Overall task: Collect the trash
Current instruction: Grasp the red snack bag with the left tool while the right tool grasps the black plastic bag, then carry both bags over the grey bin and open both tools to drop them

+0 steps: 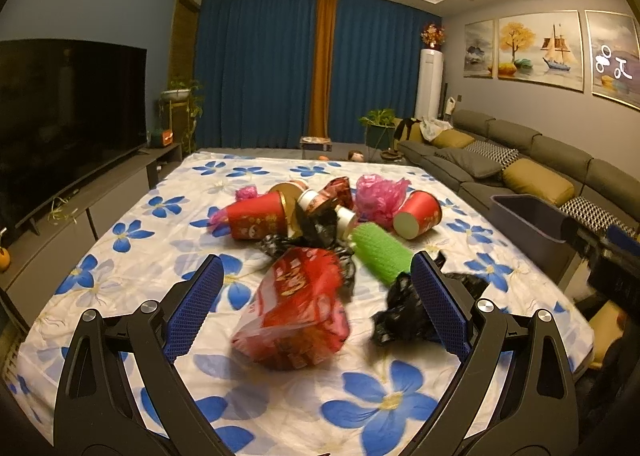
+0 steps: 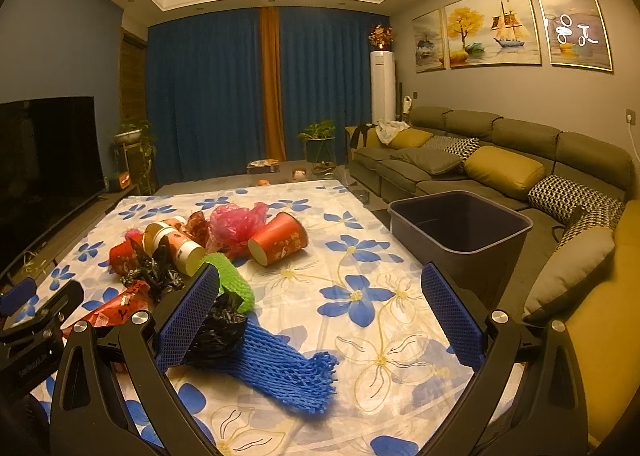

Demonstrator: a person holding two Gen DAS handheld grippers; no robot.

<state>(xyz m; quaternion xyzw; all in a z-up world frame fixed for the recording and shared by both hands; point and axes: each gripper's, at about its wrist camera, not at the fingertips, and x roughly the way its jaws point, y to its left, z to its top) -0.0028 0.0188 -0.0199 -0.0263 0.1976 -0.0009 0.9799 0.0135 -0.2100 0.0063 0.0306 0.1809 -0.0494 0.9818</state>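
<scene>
A heap of trash lies on the flowered tablecloth (image 1: pixel 400 404). It holds red paper cups (image 1: pixel 256 219) (image 2: pixel 280 240), a pink bag (image 1: pixel 378 195), a green foam net (image 1: pixel 380 252) and black bags (image 1: pixel 400 312). My left gripper (image 1: pixel 316 262) is open, low over the table. A blurred red plastic bag (image 1: pixel 296 316) sits between its fingers, and neither finger touches it. My right gripper (image 2: pixel 320 274) is open too. A blue foam net (image 2: pixel 280 364) and a black bag (image 2: pixel 216 328) lie by its left finger (image 2: pixel 188 320); its right side holds only bare cloth.
A dark open bin (image 2: pixel 460 232) stands off the table's right edge, in front of a long grey sofa (image 2: pixel 500 159) with cushions. A TV (image 1: pixel 68 107) on a low cabinet runs along the left. Blue curtains (image 1: pixel 260 67) close off the far wall.
</scene>
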